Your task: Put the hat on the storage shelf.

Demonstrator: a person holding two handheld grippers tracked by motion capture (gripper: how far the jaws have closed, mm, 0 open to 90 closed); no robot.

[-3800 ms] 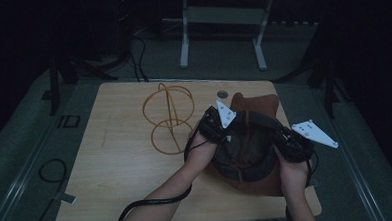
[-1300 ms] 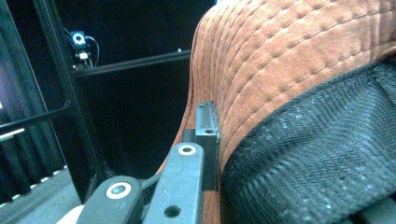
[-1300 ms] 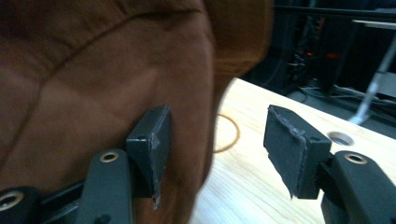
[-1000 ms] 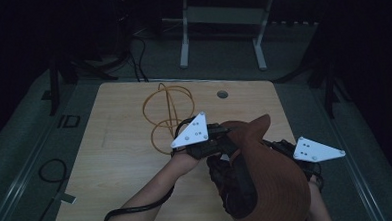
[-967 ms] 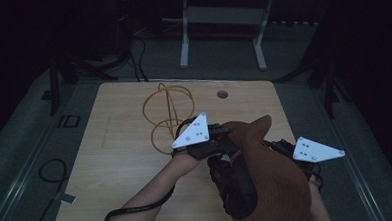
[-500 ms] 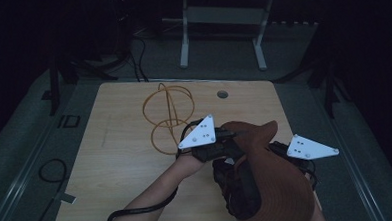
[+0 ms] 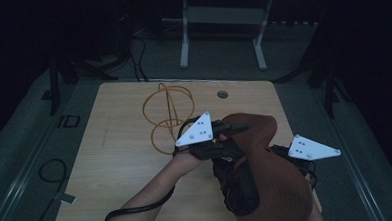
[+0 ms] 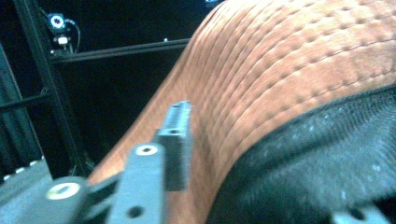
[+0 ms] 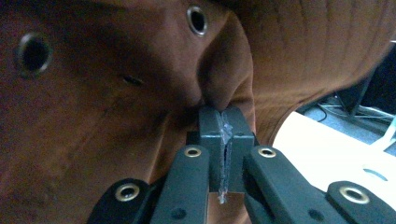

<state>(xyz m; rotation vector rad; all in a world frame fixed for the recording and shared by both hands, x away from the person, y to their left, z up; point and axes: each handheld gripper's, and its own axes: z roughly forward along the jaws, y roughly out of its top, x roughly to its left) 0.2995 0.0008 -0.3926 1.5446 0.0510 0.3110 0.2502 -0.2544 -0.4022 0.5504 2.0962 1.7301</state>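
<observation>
A rust-brown fabric hat (image 7: pixel 267 172) with a stitched brim and dark mesh lining is held up off the table at its near right — crown folded, metal eyelets (image 9: pixel 196 19) seen — its cloth pinched between jaws.

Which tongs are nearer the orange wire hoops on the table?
Left. The left tongs sit just right of the orange wire hoops; the right tongs are farther right, beyond the brown hat.

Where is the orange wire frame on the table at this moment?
In the high view, the orange wire frame stands on the table's far middle, just beyond the left gripper.
</observation>
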